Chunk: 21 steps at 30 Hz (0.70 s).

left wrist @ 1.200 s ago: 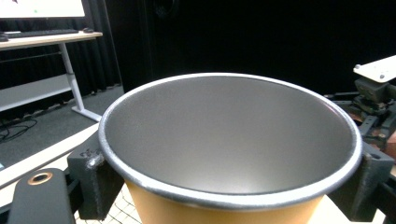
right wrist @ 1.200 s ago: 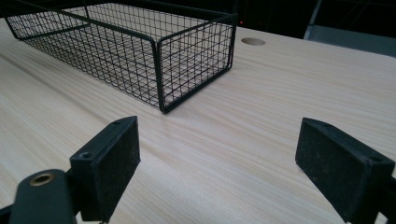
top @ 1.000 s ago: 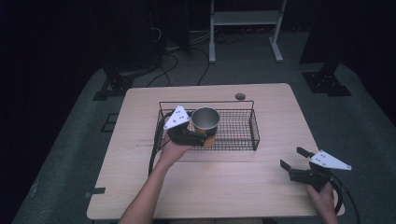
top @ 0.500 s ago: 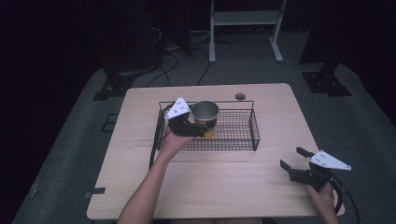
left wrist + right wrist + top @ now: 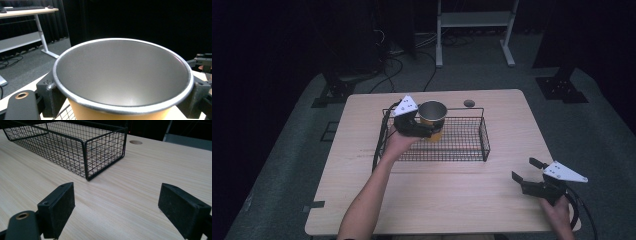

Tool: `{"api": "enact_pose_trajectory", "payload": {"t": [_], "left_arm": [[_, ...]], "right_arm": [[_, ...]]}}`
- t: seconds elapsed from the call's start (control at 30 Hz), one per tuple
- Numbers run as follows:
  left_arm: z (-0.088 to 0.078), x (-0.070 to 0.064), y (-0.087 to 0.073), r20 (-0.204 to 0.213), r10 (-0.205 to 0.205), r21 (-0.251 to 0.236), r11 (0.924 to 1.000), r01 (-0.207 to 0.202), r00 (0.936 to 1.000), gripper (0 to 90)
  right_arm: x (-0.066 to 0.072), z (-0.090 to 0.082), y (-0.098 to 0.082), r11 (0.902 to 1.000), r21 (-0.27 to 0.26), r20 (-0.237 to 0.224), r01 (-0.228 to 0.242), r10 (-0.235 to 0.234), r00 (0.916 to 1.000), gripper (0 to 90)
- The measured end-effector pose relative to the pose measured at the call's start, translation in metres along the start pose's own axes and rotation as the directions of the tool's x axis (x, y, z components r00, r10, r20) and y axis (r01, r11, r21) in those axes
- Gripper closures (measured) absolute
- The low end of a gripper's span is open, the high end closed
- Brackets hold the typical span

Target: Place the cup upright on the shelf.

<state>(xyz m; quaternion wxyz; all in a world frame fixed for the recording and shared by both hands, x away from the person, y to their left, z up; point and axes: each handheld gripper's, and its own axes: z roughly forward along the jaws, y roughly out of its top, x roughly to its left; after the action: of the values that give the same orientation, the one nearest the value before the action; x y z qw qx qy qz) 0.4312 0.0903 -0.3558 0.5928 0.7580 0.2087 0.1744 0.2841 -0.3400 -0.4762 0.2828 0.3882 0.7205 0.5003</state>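
We see the left gripper (image 5: 428, 129) pinching an orange paper cup (image 5: 432, 114) by its sides, the jaws pressed against the wall just under the rolled rim. Since a second ago the cup has risen and drifted toward the far-left corner of the black wire basket (image 5: 482, 134); it now hangs above the basket's far rim rather than low inside it. The cup stands upright, its grey inside empty. The right gripper (image 5: 532, 176) has not moved: it rests near the table's (image 5: 462, 195) near-right corner, jaws spread wide with nothing between them, well apart from the basket.
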Motion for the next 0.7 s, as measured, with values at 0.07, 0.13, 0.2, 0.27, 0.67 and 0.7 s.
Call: {"api": "enact_pose_trajectory", "payload": {"t": [0.07, 0.13, 0.2, 0.27, 0.67, 0.7], "left_arm": [[0.003, 0.002, 0.001, 0.001, 0.006, 0.010, 0.9999, -0.006, 1.0000, 12.8], [0.004, 0.004, 0.001, 0.004, 0.008, 0.011, 0.9999, -0.008, 1.0000, 12.8], [0.006, 0.007, 0.001, 0.008, 0.000, 0.003, 1.0000, 0.000, 1.0000, 12.8], [0.007, 0.010, 0.001, 0.017, -0.007, 0.000, 1.0000, 0.007, 0.9998, 12.7], [0.012, 0.034, -0.008, 0.090, -0.064, -0.059, 0.9958, 0.070, 0.9939, 12.6], [0.013, 0.037, -0.010, 0.095, -0.062, -0.055, 0.9962, 0.068, 0.9936, 12.6]], "right_arm": [[0.000, 0.000, 0.000, 1.0000, -0.001, 0.001, -0.005, 0.005, 1.0000, 12.8], [0.000, 0.000, 0.000, 1.0000, -0.002, 0.000, -0.003, 0.003, 1.0000, 12.8], [0.000, 0.000, 0.000, 1.0000, -0.001, -0.002, 0.001, -0.001, 1.0000, 12.8], [0.000, 0.000, 0.000, 1.0000, -0.001, -0.002, 0.001, -0.001, 1.0000, 12.9], [0.000, 0.000, 0.000, 1.0000, -0.002, -0.002, -0.002, 0.002, 1.0000, 12.8], [0.000, 0.000, 0.000, 1.0000, -0.002, -0.002, -0.002, 0.002, 1.0000, 12.8]]}}
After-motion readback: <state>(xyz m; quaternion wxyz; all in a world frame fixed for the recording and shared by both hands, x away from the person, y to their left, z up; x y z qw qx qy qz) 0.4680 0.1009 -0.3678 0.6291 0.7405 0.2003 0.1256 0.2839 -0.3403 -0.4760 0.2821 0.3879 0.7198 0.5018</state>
